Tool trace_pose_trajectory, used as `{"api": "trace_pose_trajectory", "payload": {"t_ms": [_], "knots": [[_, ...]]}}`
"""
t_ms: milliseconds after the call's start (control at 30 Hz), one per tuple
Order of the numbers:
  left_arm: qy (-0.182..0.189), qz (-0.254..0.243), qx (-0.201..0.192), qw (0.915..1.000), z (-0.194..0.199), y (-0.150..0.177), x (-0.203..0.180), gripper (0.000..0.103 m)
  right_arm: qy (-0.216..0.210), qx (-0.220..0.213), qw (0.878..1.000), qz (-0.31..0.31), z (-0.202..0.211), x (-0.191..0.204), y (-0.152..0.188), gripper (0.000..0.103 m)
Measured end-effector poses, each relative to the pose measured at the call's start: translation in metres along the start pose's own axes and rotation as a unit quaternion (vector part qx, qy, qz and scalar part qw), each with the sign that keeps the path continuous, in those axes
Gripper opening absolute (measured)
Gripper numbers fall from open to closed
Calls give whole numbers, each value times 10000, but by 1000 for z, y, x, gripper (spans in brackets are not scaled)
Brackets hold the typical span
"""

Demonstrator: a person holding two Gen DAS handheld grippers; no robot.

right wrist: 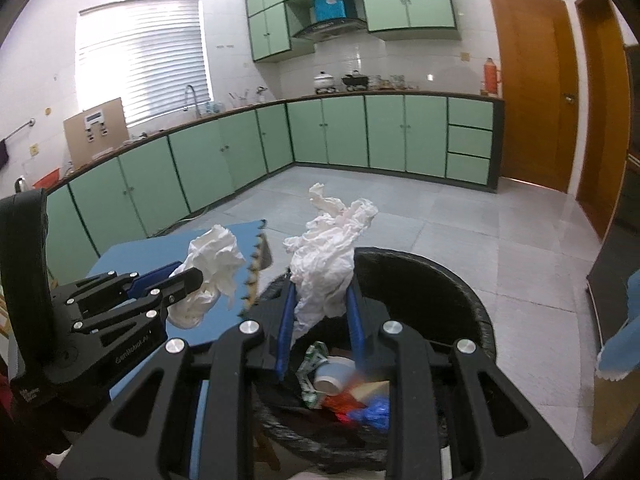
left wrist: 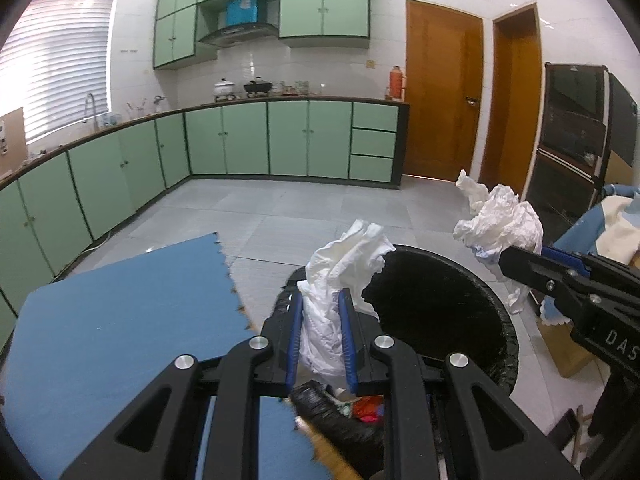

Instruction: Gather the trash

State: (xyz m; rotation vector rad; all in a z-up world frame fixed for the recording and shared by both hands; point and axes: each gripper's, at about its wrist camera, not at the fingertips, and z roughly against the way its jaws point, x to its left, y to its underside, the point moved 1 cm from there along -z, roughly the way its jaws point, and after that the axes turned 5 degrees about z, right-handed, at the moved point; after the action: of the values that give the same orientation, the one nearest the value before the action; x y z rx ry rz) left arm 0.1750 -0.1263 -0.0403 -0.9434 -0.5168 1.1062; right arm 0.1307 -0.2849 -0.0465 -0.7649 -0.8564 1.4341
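Kitchen scene seen from two gripper-mounted cameras, each claw clamped on a wad of crumpled white tissue above a black-lined trash bin. In the left wrist view, the left gripper (left wrist: 322, 312) fills the lower centre of the frame, its blue-padded jaws drawn narrow and pinching a crumpled white tissue (left wrist: 344, 272) that sticks up past the fingertips. The trash bin (left wrist: 502, 320) sits just behind and to the right of it, at the lower centre-right, its dark opening partly hidden by the tissue. At the right edge of the same view, the right gripper (left wrist: 500, 258) reaches in from the side, closed on a second tissue wad (left wrist: 500, 222) held over the bin's far right rim. In the right wrist view, that second wad stands upright between narrow jaws at the centre of the frame, directly over the bin, where a paper cup (right wrist: 332, 378), a green wrapper (right wrist: 312, 372) and red and blue scraps lie inside. A blue foam mat (left wrist: 120, 320) with a toothed edge lies at the lower left, beside the bin. Green cabinets (left wrist: 248, 140) line the far walls, and wooden doors (left wrist: 442, 96) stand at the upper right.
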Motion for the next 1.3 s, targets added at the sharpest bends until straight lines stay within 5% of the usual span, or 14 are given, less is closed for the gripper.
{"api": "trace_pose_trajectory", "payload": {"t_ms": [900, 1133, 1300], "knots": [[132, -289, 785, 9964, -137, 25, -40, 18, 342, 974, 9941, -322, -108, -66, 63, 24], [164, -288, 1042, 9940, -161, 32, -40, 34, 429, 1205, 9909, -416, -125, -73, 75, 44], [167, -238, 917, 9954, -154, 26, -31, 56, 612, 1043, 9917, -443, -111, -75, 73, 79]]}}
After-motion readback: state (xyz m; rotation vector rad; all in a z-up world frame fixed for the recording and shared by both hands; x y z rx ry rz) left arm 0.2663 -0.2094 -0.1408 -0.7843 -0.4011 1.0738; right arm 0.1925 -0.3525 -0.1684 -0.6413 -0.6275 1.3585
